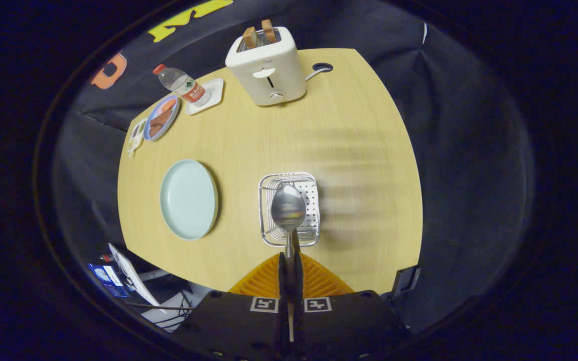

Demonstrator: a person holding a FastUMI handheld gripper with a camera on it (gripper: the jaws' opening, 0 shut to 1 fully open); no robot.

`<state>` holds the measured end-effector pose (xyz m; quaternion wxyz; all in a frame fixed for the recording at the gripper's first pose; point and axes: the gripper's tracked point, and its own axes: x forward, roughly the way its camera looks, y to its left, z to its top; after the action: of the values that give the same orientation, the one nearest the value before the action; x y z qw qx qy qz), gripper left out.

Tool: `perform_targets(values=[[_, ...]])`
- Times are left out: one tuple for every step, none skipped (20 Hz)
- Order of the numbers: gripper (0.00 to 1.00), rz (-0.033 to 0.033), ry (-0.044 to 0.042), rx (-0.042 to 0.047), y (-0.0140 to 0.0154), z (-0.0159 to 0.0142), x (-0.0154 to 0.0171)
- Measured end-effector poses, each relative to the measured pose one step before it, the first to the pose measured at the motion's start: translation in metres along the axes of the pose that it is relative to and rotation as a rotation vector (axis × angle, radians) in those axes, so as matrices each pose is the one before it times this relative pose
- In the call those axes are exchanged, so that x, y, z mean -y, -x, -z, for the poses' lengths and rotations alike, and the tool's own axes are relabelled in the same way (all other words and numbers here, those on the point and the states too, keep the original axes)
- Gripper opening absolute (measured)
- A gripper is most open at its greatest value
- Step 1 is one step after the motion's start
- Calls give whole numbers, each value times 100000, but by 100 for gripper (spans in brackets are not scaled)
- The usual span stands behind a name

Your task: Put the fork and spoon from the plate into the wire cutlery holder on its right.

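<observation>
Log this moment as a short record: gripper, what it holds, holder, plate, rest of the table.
gripper: shut on the spoon's handle
spoon: bowl end forward, held over the holder
holder: wire basket just ahead of the fingers, right of the plate
plate: pale green, nothing on it
fork: cannot tell where
table: toaster with bread, water bottle, food plate at far side

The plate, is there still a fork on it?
No, the plate is bare; the claw holds a spoon over the holder.

The surface (349,150) is seen from high above by the gripper view, aimed steeply downward along the fingers (296,271), with the far wall beyond.
</observation>
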<state>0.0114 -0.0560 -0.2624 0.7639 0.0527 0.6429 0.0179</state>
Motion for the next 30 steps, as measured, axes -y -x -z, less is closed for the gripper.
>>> perform_targets(values=[[7,-327,-1103,162,-56,-81,-20],[7,-659,-947,-245,-16,32,-92],[7,-975,-1231,-360,51,-1,-194],[9,-320,-723,114,-264,19,-103],[9,-732,-575,29,59,-134,-318],[13,-574,-583,788,65,-121,-120],[17,-554,-260,1184,134,-162,-269],[21,-66,-131,1828,176,-274,-188],[31,102,216,2630,85,-556,-175],[42,180,789,3014,268,-466,-137],[52,76,1033,3642,244,-479,-176],[63,33,1579,3845,554,-619,-123],[73,-1003,1400,4611,451,-652,-415],[84,-926,1048,5084,612,-860,-424],[90,-326,597,5507,543,-1012,-271],[91,-903,181,6194,610,-1101,-362],[91,-1361,350,6187,784,-1117,-492],[91,-1241,652,6403,1012,-1046,-386],[91,-334,878,6865,1004,-1420,-213],[91,204,868,6807,886,-1332,-49],[91,20,-326,7273,1142,-1393,-116],[91,-786,-526,7513,1135,-1564,-274],[91,-730,-433,7442,1272,-1627,-366],[91,-450,378,7386,1302,-1587,-111],[91,336,1920,7019,1365,-1543,-38],[91,555,2414,7282,1387,-1162,274],[91,258,2303,6564,1224,-1260,202],[91,137,1797,5221,1114,-1111,129],[90,-210,1416,4384,951,-866,43],[91,-27,1762,3901,753,-767,56]])
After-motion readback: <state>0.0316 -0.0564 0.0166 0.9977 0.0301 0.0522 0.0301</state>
